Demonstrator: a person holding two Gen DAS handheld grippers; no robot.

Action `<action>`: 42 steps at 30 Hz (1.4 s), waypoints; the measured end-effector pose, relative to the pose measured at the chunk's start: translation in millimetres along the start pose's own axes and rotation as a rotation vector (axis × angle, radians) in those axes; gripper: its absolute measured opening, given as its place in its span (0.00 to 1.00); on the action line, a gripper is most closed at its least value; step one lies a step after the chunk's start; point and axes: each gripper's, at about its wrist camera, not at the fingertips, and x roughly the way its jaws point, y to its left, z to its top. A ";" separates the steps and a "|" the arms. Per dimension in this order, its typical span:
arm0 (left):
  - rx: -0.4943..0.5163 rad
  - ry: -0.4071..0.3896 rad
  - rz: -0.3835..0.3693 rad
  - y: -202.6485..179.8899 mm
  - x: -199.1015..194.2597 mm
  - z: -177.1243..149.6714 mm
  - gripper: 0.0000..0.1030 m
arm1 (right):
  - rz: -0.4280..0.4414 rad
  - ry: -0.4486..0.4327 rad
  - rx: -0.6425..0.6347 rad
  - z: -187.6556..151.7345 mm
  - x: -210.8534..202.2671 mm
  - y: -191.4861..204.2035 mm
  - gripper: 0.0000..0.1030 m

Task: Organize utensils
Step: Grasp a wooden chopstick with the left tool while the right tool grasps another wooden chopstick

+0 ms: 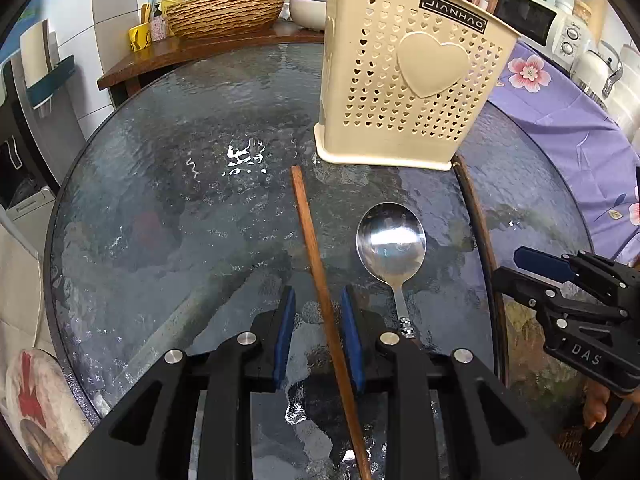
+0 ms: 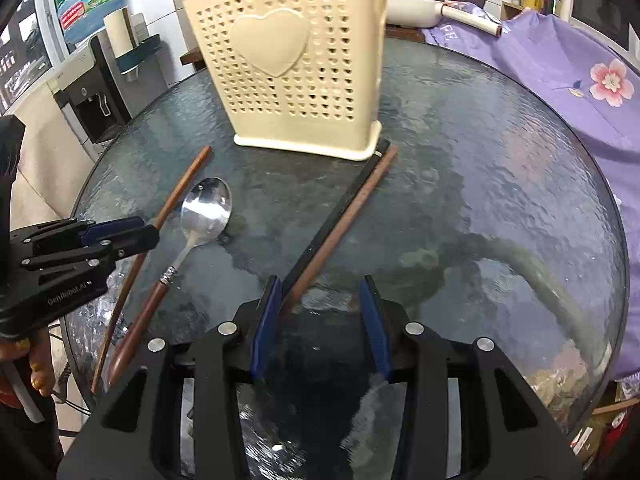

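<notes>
Slim brown wooden chopstick (image 1: 316, 264) between open left gripper (image 1: 318, 300) pads.

1. round glass table (image 1: 168, 200) (image 2: 500, 168), the landmark.
2. woven basket (image 1: 226, 12) on the wooden shelf (image 1: 192, 50) behind the table.
3. purple floral cloth (image 1: 560, 112) (image 2: 560, 64) beside the table's right edge.
4. microwave (image 1: 536, 20) beyond that cloth.
</notes>
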 end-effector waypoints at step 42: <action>0.014 0.068 0.077 5.8 49.2 72.8 0.17 | -0.162 0.077 0.066 88.1 55.2 -73.0 0.25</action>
